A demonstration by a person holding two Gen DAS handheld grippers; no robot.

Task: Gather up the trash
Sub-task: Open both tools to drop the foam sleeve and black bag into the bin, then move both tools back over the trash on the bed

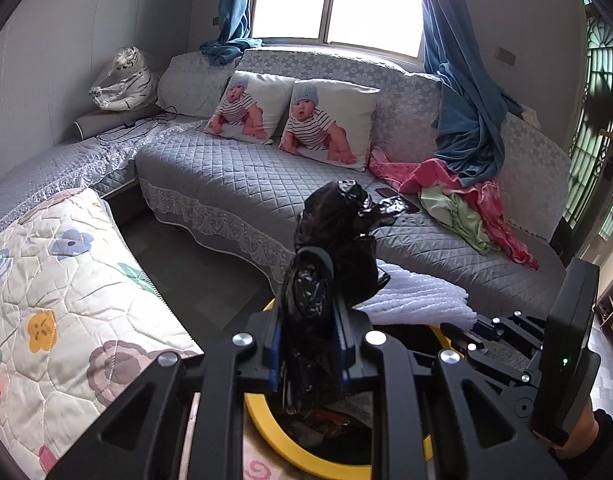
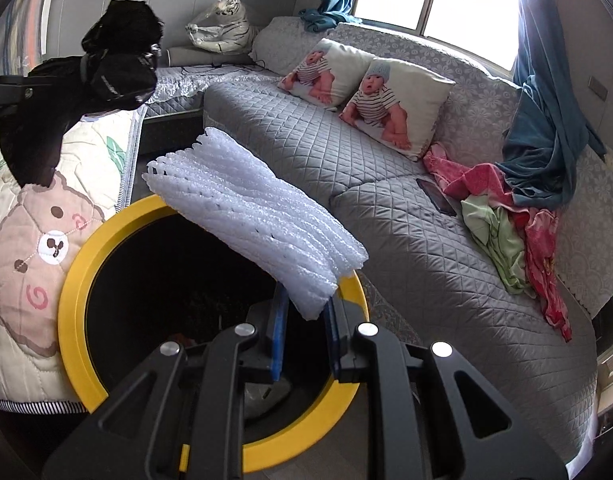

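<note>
Left jaws (image 1: 308, 344) tight on black bag (image 1: 330, 248), right jaws (image 2: 304, 332) on white foam (image 2: 258, 216).

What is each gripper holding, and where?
Left gripper: crumpled black plastic bag, pinched mid-bundle. Right gripper: white foam netting sheet, by its near end.

I am counting two printed cushions (image 2: 326, 70) (image 2: 398, 108) leaning on one grey sofa (image 2: 306, 148). I am seeing one yellow-rimmed bin (image 2: 72, 292), one black plastic bag (image 1: 330, 264), one white foam net (image 2: 254, 216), one phone (image 2: 436, 196), one toy tiger (image 2: 222, 26) and one window (image 1: 334, 0) with two blue curtains (image 1: 234, 4) (image 1: 462, 92).
</note>
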